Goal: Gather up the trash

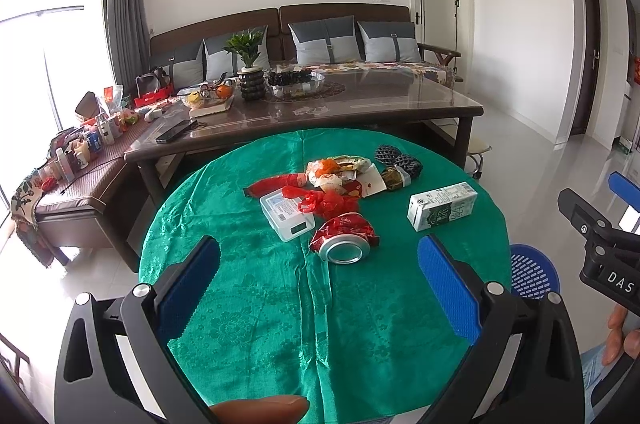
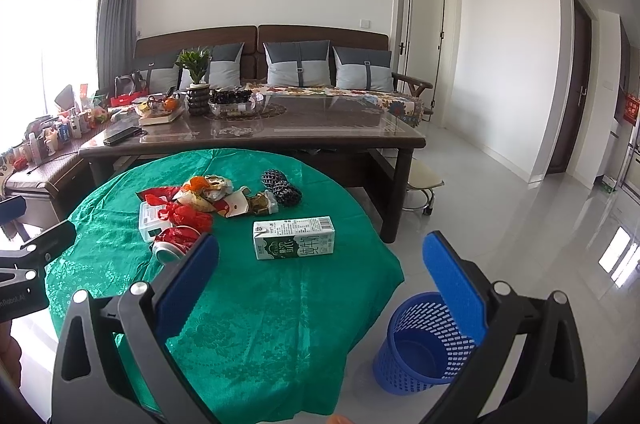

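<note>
A: Left gripper (image 1: pixel 320 264)?
B: Spread wide, blue pads (image 1: pixel 450 290) well apart, gripping nothing, touching nothing. Poised above the near part of the green cloth (image 1: pixel 256 304).

A: Right gripper (image 2: pixel 320 260)?
B: Also spread wide, nothing between the fingers. Seen from the left view only as a black body (image 1: pixel 600 244) cut off at the right edge.

A: Trash, relative to the left gripper?
B: Crushed can (image 1: pixel 344 240) straight ahead, lying between the finger lines, open end toward the camera. Clear box (image 1: pixel 286 216) just left of the can and touching a red bag (image 1: pixel 326 202). Carton (image 1: pixel 442 206) ahead and right, lying on its side, apart from the pile. Wrappers (image 1: pixel 344 176) heaped farther ahead, with a dark mesh ball (image 1: pixel 400 160) beyond on the right.

A: From the right gripper?
B: Carton (image 2: pixel 294 238) ahead, slightly left of centre. Can (image 2: pixel 172 244) partly hidden behind the left pad.

A: Hard to make out?
B: Wrapper heap too jumbled to sort piece from piece. Label on the small jar-like item (image 1: pixel 394 178) unreadable.

A: Differences between views?
B: Bin (image 2: pixel 420 340) seen nearly whole in the right view, on the floor beside the table, below the right finger. In the left view only the blue rim (image 1: pixel 534 272) visible past the cloth edge. Fingertip (image 1: pixel 260 410) at the bottom of the left view.
</note>
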`<move>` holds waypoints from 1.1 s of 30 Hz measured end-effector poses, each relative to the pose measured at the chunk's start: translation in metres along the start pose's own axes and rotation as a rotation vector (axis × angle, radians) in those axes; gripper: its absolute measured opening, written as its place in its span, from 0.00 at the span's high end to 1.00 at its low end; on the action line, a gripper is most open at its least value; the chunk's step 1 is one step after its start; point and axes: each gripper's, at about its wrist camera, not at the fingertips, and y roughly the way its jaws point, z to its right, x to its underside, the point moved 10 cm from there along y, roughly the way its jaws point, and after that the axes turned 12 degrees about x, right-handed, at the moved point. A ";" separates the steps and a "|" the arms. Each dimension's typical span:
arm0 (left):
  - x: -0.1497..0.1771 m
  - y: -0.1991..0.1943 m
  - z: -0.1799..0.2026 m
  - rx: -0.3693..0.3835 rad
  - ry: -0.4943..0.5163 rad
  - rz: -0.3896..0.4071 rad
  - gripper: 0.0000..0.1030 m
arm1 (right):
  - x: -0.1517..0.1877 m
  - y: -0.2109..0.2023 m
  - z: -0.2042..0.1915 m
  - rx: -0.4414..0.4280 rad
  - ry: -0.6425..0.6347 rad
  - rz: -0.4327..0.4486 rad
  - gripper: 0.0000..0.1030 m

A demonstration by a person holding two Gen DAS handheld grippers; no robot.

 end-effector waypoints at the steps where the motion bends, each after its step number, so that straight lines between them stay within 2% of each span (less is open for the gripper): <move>1: 0.000 0.000 0.000 0.000 0.000 0.000 0.05 | 0.000 0.000 0.000 0.001 0.000 0.001 0.04; 33: -0.013 -0.030 0.004 0.005 0.018 0.037 0.05 | -0.010 -0.027 0.012 0.012 0.017 0.044 0.05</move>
